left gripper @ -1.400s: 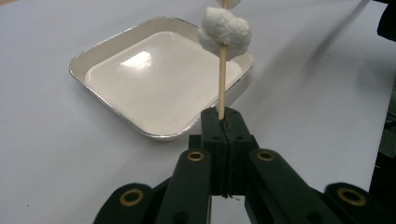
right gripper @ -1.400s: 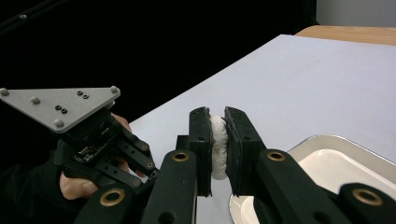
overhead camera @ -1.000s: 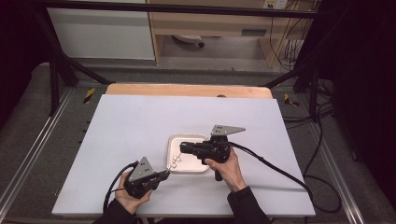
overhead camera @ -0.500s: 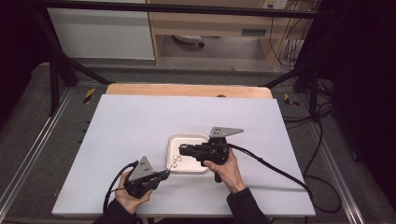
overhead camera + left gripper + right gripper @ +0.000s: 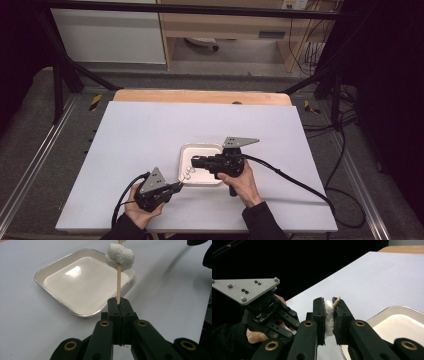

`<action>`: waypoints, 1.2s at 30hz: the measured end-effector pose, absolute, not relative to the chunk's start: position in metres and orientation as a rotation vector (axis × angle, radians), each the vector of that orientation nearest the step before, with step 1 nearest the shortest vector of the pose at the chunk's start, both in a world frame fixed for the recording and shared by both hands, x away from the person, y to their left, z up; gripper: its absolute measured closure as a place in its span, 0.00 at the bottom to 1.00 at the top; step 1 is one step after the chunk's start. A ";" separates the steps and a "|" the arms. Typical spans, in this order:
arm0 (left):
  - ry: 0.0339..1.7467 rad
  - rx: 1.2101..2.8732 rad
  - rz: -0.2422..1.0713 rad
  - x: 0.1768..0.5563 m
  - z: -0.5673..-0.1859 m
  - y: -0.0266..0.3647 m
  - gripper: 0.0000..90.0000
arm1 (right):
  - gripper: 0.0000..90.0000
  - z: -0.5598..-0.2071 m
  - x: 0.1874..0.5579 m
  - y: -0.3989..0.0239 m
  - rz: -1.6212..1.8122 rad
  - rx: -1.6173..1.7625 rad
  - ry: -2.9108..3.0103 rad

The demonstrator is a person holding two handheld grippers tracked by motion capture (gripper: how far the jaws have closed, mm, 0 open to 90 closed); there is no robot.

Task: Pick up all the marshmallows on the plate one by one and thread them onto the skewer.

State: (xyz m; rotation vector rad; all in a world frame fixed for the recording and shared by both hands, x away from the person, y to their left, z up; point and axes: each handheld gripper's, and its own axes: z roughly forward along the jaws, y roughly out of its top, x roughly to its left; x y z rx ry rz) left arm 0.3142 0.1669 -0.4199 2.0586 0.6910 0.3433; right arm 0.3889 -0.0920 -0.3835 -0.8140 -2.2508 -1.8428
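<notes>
The left hand-held gripper (image 5: 119,305) is clenched on the lower end of a thin wooden skewer (image 5: 119,285), which stands up from between its closed jaws. A white marshmallow (image 5: 120,254) is threaded on the skewer near the top of the left gripper view, above the near corner of a shallow white tray (image 5: 75,285) with a silver rim. The right hand-held gripper (image 5: 329,315) is grasping another white marshmallow (image 5: 328,317), squeezed flat between its two black jaws, with the skewer's pointed tip (image 5: 336,300) poking out just beside it. In the high view the tray (image 5: 200,150) lies near the middle of the white tabletop (image 5: 150,130), the right hand-held gripper (image 5: 196,162) held over it and the left hand-held gripper (image 5: 178,187) just off its near left corner.
</notes>
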 end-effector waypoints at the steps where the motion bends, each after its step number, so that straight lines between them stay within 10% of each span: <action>1: 0.689 2.061 0.342 0.314 -0.420 0.167 0.99 | 0.91 -0.384 0.389 -0.092 -1.838 -0.818 -2.249; 10: 0.690 2.032 0.314 0.318 -0.420 0.168 0.99 | 0.86 -0.383 0.390 -0.092 -1.821 -0.849 -2.267; 23: 0.749 2.010 0.300 0.322 -0.421 0.174 0.99 | 0.27 -0.386 0.387 -0.131 -1.798 -0.971 -2.471; 36: 0.811 2.014 0.294 0.327 -0.415 0.177 0.98 | 0.03 -0.416 0.386 -0.180 -1.591 -1.150 -2.667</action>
